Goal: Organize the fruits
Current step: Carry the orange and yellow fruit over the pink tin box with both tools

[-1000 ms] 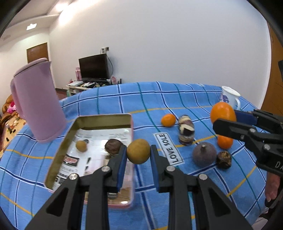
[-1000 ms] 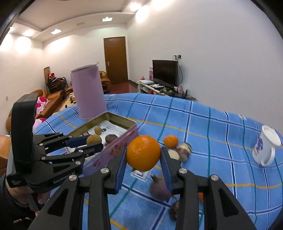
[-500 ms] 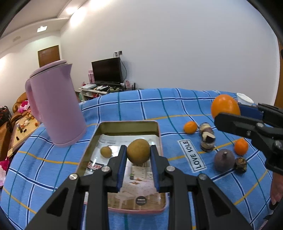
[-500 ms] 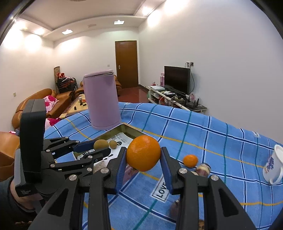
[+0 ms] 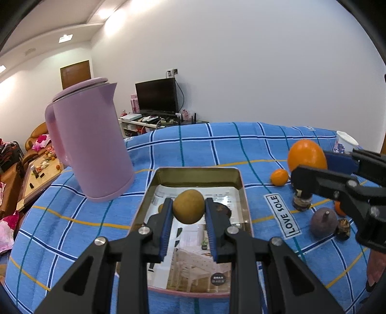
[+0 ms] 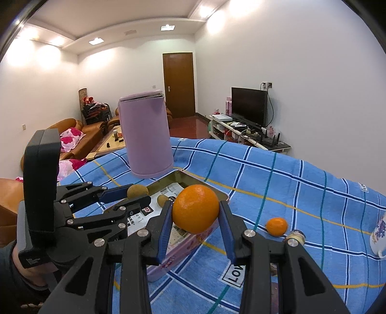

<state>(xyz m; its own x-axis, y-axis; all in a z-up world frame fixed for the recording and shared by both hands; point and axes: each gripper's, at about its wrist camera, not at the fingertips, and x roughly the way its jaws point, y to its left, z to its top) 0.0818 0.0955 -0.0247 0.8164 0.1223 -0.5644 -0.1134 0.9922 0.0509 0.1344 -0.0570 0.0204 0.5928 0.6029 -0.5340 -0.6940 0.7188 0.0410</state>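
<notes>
Tan and matte, a round brown fruit (image 5: pixel 189 209) sits clamped in the left claw (image 5: pixel 188 212) above the open tin tray (image 5: pixel 197 174), which holds two smaller fruits. Glossy and dimpled, the large orange (image 6: pixel 196 209) is pinched in the right claw (image 6: pixel 196 217) over the tray's near edge on the blue checked cloth (image 5: pixel 217 145).

White walls (image 6: pixel 313 60) enclose the room under a stepped ceiling (image 6: pixel 115 21) with recessed lights (image 6: pixel 96 41). A brown wooden door (image 6: pixel 178 84) stands at twelve o'clock in the right wrist view. At two o'clock, a black television (image 6: pixel 249 106) sits on a low white stand (image 6: pixel 243 135). Orange-brown sofas (image 6: pixel 70 130) with pink floral cushions (image 6: pixel 71 135) occupy nine o'clock, flanking a coffee table (image 6: pixel 112 142). The floor (image 6: pixel 193 128) is glossy reddish.
</notes>
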